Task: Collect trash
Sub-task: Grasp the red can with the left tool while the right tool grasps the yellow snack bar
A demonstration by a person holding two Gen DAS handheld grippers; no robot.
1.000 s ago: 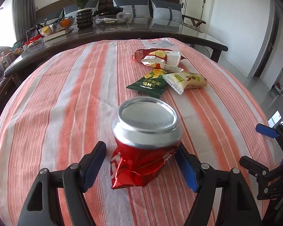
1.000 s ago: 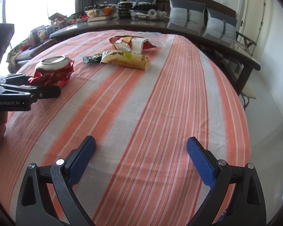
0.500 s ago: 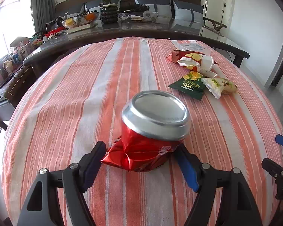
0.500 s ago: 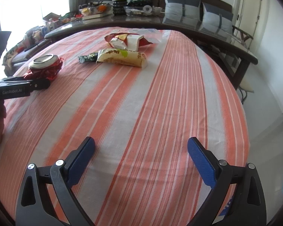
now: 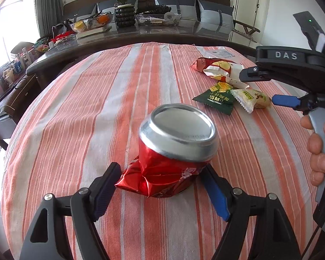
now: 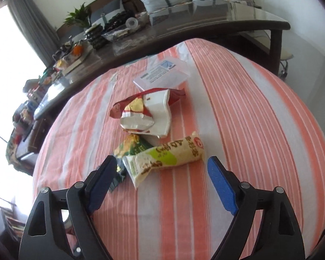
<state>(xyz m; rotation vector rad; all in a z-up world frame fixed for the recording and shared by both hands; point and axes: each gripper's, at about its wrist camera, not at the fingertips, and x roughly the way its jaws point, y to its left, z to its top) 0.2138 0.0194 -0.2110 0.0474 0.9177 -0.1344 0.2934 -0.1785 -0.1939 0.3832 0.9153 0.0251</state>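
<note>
A crushed red soda can [image 5: 173, 156] stands on the striped tablecloth [image 5: 97, 108]. My left gripper [image 5: 162, 191] is open with its jaws on either side of the can's base, not clamped. My right gripper [image 6: 160, 186] is open and empty, just short of a cream and green snack wrapper [image 6: 164, 158]; it also shows in the left wrist view [image 5: 251, 99]. A dark green wrapper [image 6: 132, 147] lies under the cream one. A torn red and white chip bag [image 6: 147, 112] lies beyond them.
A clear plastic box with a label [image 6: 162, 73] sits past the chip bag. A dark glass table [image 5: 162, 32] with a plant, fruit and clutter stands behind, with a sofa beyond. The round table drops off on the right [image 6: 314, 130].
My right gripper has swung left across the table to the snack wrappers and now looks down on them. My left gripper has stayed around the can, drawing slightly closer.
</note>
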